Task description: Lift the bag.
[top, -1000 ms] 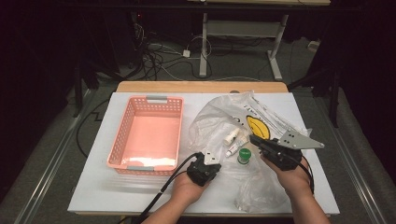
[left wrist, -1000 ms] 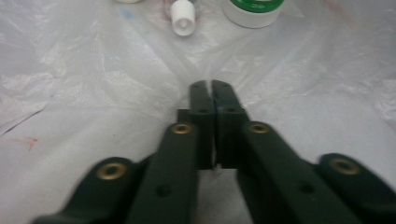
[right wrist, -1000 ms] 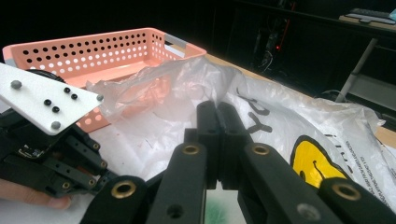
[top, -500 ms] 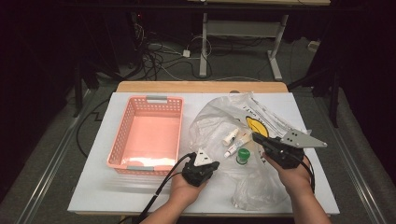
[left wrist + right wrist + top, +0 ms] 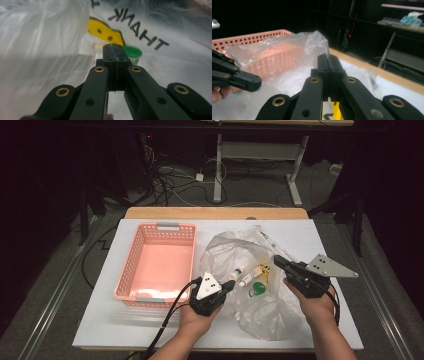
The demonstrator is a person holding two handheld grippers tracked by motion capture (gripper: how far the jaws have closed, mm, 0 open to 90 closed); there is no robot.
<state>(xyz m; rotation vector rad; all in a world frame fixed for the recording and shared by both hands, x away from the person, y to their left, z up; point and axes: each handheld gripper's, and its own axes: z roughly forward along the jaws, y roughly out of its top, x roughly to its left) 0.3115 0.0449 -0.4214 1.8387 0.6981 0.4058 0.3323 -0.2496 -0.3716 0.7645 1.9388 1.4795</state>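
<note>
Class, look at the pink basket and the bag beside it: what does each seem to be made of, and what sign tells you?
Pink basket: apparently moulded plastic, matte, its walls pierced with regular rows of holes.
Bag: thin translucent plastic film, glossy and crinkled; the items inside show through it.

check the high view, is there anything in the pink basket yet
No, the pink basket lies empty on the table, while the green-capped bottle and the small tubes sit inside the clear plastic bag.
</note>
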